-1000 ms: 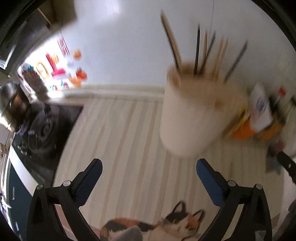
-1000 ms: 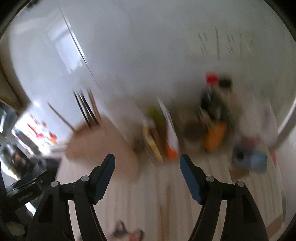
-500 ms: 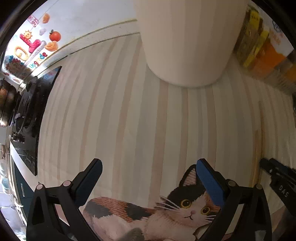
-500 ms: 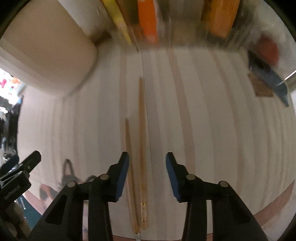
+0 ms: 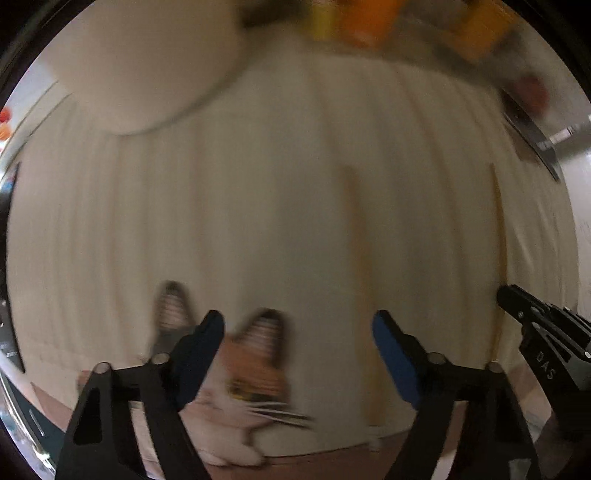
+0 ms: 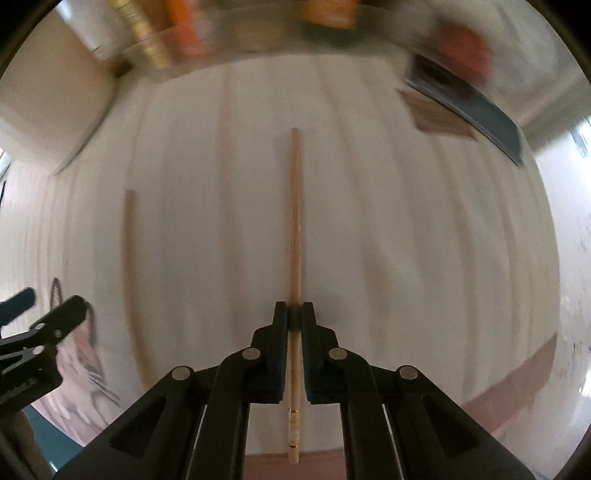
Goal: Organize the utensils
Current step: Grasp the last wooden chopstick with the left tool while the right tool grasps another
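Since the earlier frames, both hand-held grippers have been lowered to point straight down at the striped mat (image 6: 406,229) on the table, and the utensil holder (image 5: 140,62), formerly seen whole with sticks standing in it, is now cut to a pale wall at the upper left of both views; its contents cannot be seen. The jaws of the right hand-held gripper (image 6: 294,317) have just been closing and are now pinched narrowly on a wooden chopstick (image 6: 294,206), which lies lengthwise along the mat with its banded end below the fingers. A second chopstick (image 6: 130,273) lies parallel on the mat, well to the left, near the cat picture (image 5: 243,384). The jaws of the left hand-held gripper (image 5: 298,332) have just been closing partway but are held wide, with nothing between them; the cat picture is beneath them. Blurred bottles and packets (image 6: 184,29) are ranged along the far edge of the mat.
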The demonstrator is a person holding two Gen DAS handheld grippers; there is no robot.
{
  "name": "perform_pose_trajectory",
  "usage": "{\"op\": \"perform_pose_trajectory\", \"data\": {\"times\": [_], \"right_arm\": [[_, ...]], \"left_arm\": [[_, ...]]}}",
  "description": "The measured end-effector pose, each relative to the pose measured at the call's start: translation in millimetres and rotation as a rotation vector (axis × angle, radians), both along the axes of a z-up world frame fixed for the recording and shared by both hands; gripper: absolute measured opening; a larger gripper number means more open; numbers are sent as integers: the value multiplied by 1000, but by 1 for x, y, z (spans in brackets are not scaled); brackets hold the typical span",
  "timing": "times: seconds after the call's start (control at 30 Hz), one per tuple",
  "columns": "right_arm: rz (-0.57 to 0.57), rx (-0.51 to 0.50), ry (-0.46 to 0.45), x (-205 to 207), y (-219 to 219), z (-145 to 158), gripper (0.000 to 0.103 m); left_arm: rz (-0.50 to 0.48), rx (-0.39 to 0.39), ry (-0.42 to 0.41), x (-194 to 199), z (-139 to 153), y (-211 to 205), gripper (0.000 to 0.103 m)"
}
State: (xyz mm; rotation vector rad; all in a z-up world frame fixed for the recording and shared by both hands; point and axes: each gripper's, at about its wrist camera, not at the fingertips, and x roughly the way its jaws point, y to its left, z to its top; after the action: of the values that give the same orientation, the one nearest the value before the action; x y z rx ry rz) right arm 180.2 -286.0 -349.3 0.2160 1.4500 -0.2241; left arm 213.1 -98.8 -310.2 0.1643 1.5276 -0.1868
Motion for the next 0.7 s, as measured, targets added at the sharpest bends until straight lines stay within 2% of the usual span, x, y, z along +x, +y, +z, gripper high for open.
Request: {"op": "perform_pose_trajectory", "data": {"times": [0.1, 0.27, 0.37, 0.43, 0.47, 0.6, 0.7], "right_arm": [[-50, 12, -5, -18, -21, 0, 7], [-122, 35, -24, -35, -43, 0, 7], [-140, 45, -31, -40, -51, 1, 7], [-139, 45, -31, -40, -53, 5, 7], [-136, 42, -30, -40, -55, 5, 7], [-113, 24, -23, -41, -44, 7, 7], [-107, 17, -19, -30, -26, 7, 7]], "left_arm": [[-48, 2, 10, -11, -5, -19, 74], [-101, 29, -16, -19, -8, -34, 61], [-122, 24, -35, -21, -3, -44, 41], [-144, 26, -54, -21, 0, -50, 12], [-152, 30, -57, -20, 0, -49, 7], [-156, 64, -84, -15, 4, -45, 4], [-115, 87, -101, -9, 6, -21, 4]]}}
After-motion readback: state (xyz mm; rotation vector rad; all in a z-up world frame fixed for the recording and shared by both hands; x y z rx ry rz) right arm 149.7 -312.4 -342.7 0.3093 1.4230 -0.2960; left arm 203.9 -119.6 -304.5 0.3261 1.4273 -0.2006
